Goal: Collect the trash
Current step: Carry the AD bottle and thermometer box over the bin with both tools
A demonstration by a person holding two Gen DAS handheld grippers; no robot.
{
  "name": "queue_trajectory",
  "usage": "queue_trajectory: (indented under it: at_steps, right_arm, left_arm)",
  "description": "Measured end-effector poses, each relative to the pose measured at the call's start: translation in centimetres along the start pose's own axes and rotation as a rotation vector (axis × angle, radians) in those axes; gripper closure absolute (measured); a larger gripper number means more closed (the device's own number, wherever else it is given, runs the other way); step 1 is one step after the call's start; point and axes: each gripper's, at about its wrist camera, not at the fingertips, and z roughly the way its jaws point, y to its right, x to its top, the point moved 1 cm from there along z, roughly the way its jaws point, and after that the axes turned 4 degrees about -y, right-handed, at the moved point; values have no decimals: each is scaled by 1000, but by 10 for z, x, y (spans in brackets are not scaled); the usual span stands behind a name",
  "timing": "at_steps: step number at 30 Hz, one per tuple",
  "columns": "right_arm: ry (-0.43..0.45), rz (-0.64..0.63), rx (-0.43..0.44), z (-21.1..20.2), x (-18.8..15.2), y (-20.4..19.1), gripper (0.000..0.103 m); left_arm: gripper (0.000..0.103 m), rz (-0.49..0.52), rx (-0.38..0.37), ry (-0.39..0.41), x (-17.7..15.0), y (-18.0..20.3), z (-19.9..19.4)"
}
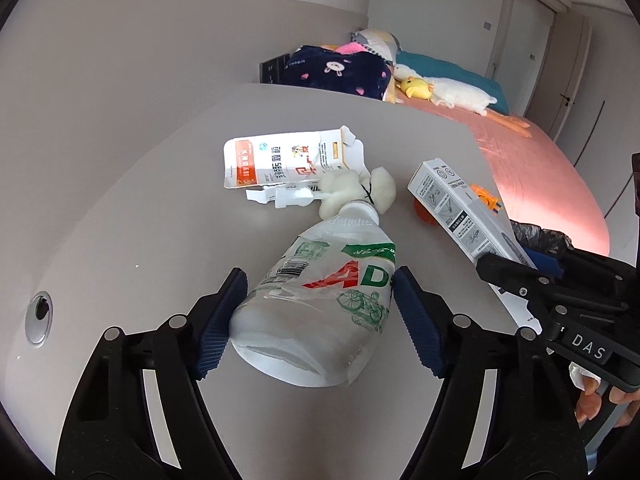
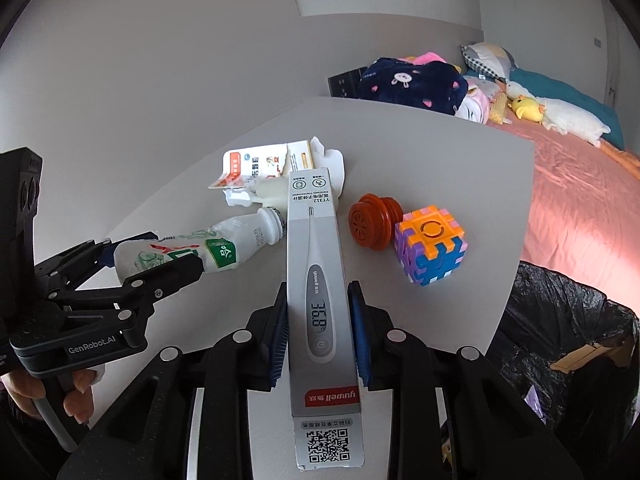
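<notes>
Left tongs (image 1: 316,316) clamp the base of a crumpled plastic bottle (image 1: 320,300) lying on the grey surface (image 1: 140,220). Right tongs (image 2: 320,332) grip a thermometer box (image 2: 320,280) along its long sides. A torn carton (image 1: 280,158) lies beyond the bottle. A black-lined bin (image 2: 568,320) stands just beside the surface edge.

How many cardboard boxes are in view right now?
2: the thermometer box gripped in the right tool, and the torn box lying at the table's far side. The bin may hide more.
</notes>
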Motion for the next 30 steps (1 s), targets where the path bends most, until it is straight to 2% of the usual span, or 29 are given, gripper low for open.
queue_trajectory:
  at_steps: [17,30]
  right_arm:
    - [80,-3,5,-54,-3,6,73]
    - [123,36,-22,-91,-17,37,73]
  left_arm:
    - [30,14,-13,75,2,34,-51]
    - [30,64,-54,75,2,83,-60]
